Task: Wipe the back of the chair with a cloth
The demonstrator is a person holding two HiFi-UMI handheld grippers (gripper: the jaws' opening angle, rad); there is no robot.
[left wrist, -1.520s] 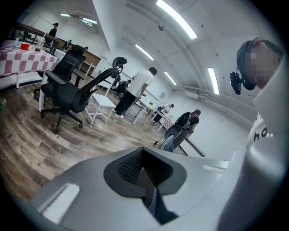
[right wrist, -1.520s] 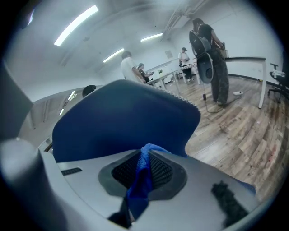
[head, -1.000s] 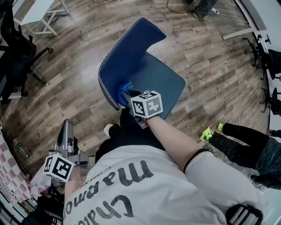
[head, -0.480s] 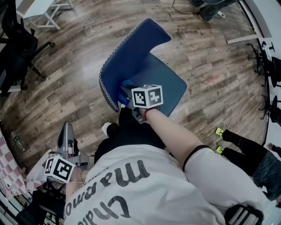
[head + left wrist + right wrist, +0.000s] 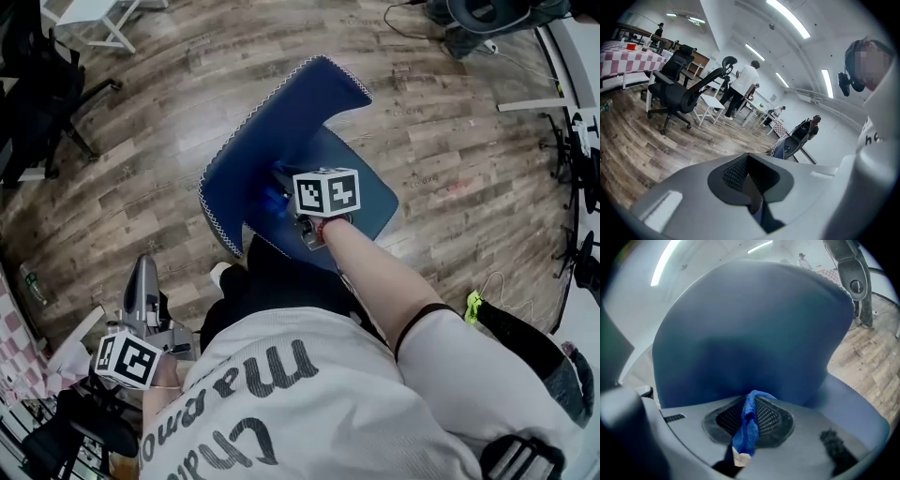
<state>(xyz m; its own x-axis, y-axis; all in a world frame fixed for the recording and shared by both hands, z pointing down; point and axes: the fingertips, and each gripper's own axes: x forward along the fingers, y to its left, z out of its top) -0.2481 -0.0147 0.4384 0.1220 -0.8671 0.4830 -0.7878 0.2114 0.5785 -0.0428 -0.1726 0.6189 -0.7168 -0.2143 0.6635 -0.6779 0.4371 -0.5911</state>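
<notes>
The blue chair's back (image 5: 272, 122) leans away from me above its seat (image 5: 370, 202) in the head view. My right gripper (image 5: 284, 194) reaches in from the seat side, shut on a blue cloth (image 5: 273, 199) that presses against the inner face of the back. In the right gripper view the chair back (image 5: 750, 319) fills the frame, and the cloth (image 5: 746, 425) hangs bunched between the jaws of the right gripper (image 5: 750, 404). My left gripper (image 5: 142, 281) hangs low at my left side, away from the chair. Its jaws are shut on nothing (image 5: 750, 180).
Wooden floor surrounds the chair. A black office chair (image 5: 37, 103) and a white table (image 5: 98, 14) stand at the far left. Another person's legs (image 5: 530, 333) are at the right. In the left gripper view, people (image 5: 740, 86) stand among desks beyond a black office chair (image 5: 677, 91).
My right gripper has carried the cloth from the near lower edge of the chair back further in toward its middle. The left gripper has stayed put.
</notes>
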